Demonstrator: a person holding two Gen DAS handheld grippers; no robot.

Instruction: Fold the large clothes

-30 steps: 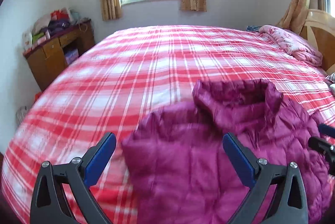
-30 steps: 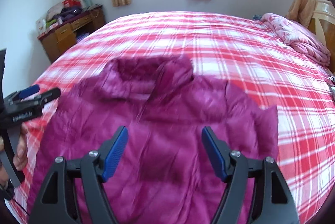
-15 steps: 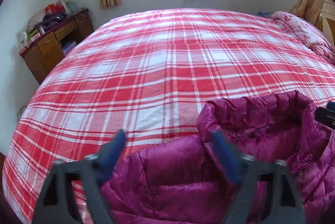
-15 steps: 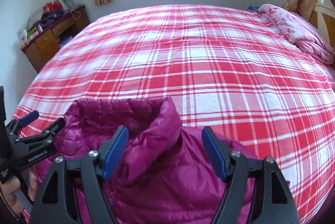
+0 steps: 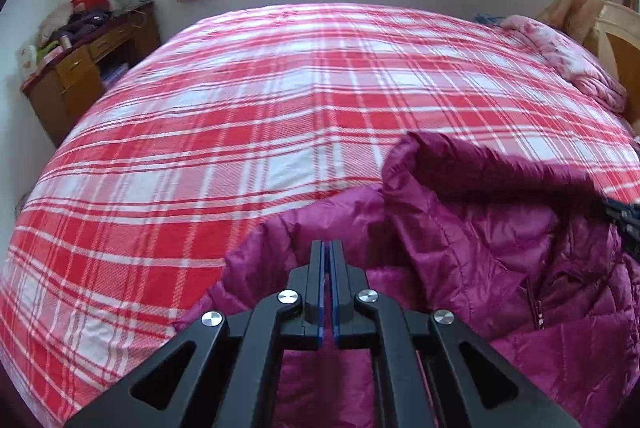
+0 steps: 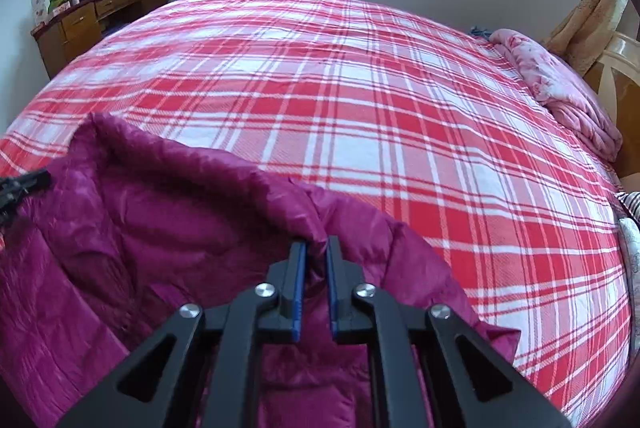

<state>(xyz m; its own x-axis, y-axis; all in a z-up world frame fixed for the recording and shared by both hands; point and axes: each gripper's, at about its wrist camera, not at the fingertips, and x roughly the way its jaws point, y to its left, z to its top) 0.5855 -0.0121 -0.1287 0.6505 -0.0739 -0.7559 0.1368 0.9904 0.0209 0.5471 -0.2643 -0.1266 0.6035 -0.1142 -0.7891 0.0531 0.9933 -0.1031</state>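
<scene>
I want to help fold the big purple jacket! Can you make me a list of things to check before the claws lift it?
1. Left claw shut on the jacket: cannot tell. Its jaws have just closed almost flat at the shoulder; no fabric plainly shows between them.
2. Right claw gripping the jacket: ok. Its jaws have just closed, with purple fabric bunched between them near the collar.
3. Both claws on opposite sides of the collar: ok.
4. Bed beyond the jacket has room for folding: ok.
5. Pink quilt away from the jacket: ok.
6. Zipper closed: cannot tell.
</scene>
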